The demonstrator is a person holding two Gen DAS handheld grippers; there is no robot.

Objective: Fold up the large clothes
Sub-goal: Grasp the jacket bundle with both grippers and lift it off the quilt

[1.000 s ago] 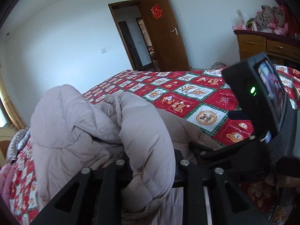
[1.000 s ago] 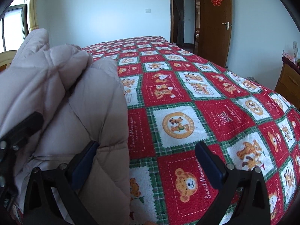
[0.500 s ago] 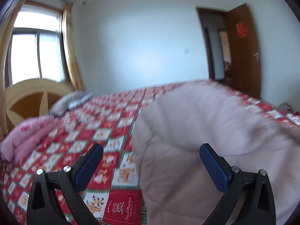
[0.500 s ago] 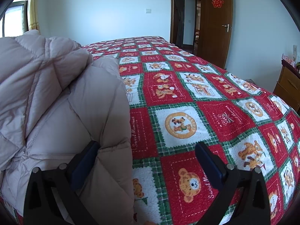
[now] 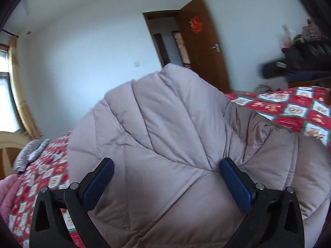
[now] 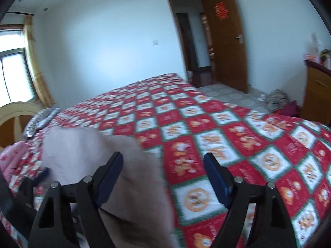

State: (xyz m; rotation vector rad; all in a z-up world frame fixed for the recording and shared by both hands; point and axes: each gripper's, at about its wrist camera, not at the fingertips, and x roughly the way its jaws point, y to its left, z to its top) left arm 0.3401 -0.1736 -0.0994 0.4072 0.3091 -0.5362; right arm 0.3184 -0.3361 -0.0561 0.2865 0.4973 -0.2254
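Observation:
A large pale pinkish-beige quilted down jacket (image 5: 165, 144) lies bunched on the bed with the red teddy-bear quilt (image 5: 300, 111). My left gripper (image 5: 165, 175) is open, its blue pads on either side of a raised fold of the jacket, not closed on it. In the right wrist view the jacket (image 6: 103, 165) lies at the lower left, blurred. My right gripper (image 6: 163, 177) is open and empty above the quilt (image 6: 227, 134), its left finger over the jacket's edge.
A pink folded garment (image 5: 8, 192) and a striped cloth (image 5: 31, 153) lie near the wooden headboard (image 6: 12, 119). An open brown door (image 6: 225, 39) is at the back. A wooden dresser (image 6: 318, 95) stands right, with clothes (image 6: 277, 101) on the floor.
My left gripper, shut on the jacket a second ago, let go and now faces the raised fold with its jaws open. My right gripper lifted and swung, still open.

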